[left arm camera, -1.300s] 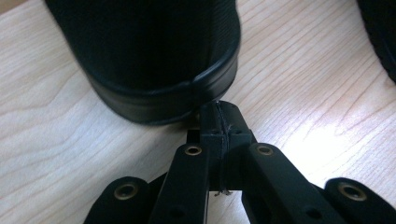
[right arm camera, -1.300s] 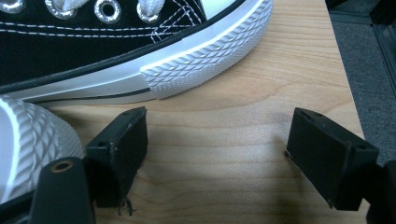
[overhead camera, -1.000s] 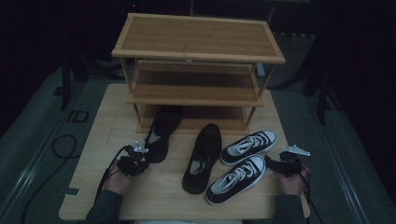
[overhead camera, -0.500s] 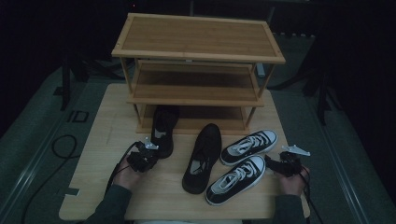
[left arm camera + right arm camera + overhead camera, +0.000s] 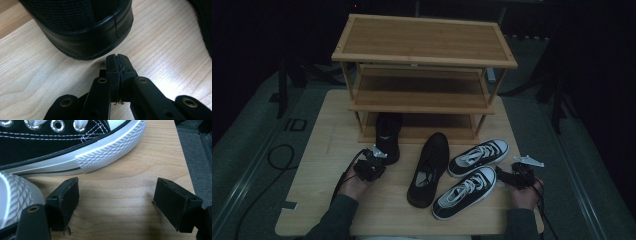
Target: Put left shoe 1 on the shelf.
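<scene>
Sitting with its toe tucked under the bottom shelf of the wooden rack (image 5: 424, 75), the black shoe (image 5: 388, 136) has its heel sticking out onto the counter (image 5: 322, 150) toward you. Your left gripper (image 5: 374, 162) is right at that heel, jaws pinched together with nothing between them. In the left gripper view the tips stop just short of the heel's rounded leather edge, a sliver of bare wood between them.

The second black shoe (image 5: 429, 170) lies just to the right, out in the open, toe pointing at you. Next to it are two black-and-white sneakers, the far sneaker (image 5: 478, 157) and the near sneaker (image 5: 465, 192), side by side and angled. Your right gripper (image 5: 508, 176) sits by the near sneaker's heel end with its jaws spread wide, empty, close to the white ribbed rubber without touching it.
</scene>
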A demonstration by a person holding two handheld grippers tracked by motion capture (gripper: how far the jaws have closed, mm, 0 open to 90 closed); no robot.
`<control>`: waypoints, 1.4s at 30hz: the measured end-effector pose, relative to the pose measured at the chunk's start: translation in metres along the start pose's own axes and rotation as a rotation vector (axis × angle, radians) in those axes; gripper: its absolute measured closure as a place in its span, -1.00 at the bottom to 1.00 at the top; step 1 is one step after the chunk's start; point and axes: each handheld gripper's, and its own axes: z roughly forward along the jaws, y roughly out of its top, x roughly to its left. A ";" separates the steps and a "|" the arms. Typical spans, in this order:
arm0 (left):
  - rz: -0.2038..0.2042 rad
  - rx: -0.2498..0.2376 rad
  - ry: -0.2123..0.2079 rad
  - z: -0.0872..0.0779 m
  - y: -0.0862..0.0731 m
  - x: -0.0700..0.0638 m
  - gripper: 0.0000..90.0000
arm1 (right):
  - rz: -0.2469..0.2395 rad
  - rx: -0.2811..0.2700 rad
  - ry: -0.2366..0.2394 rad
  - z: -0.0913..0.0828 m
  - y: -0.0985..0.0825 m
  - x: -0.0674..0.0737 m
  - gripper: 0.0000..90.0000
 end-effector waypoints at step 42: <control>-0.017 0.024 0.075 0.026 0.044 0.014 0.99 | -0.002 0.000 0.001 0.000 0.000 0.000 -0.55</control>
